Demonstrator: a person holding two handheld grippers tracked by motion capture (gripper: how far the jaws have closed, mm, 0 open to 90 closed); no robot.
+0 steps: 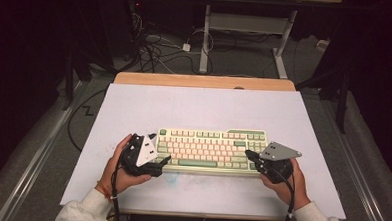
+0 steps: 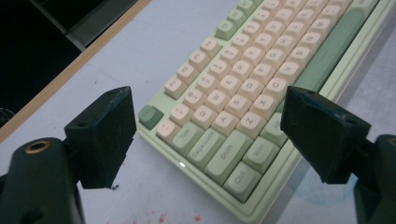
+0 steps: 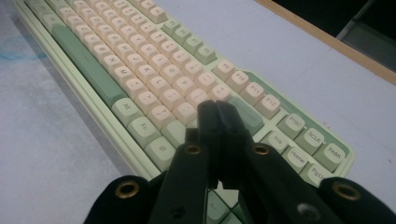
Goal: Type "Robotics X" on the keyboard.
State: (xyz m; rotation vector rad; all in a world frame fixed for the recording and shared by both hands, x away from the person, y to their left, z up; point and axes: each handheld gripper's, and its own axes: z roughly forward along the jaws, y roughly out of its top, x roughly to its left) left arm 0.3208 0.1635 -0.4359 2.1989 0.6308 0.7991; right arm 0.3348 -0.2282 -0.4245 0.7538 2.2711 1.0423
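Observation:
A pale green keyboard (image 1: 209,151) with cream and green keys lies across the near middle of the white table. My left gripper (image 1: 158,150) is at its left end, held in a hand. In the left gripper view it (image 2: 205,100) stands open wide, and the keyboard's left end (image 2: 224,116) lies between and below the jaws, untouched. My right gripper (image 1: 248,155) is at the keyboard's right end. The right gripper view has this gripper (image 3: 217,109) shut with nothing in it, tips just above keys of the keyboard (image 3: 140,70) near the right side of the main block.
The white table top (image 1: 204,108) has a wooden strip (image 1: 205,81) along its far edge. Red specks (image 2: 159,218) and a blue smear (image 1: 173,178) mark the surface near the keyboard. Beyond the table are floor cables (image 1: 157,46) and another desk's legs (image 1: 206,36).

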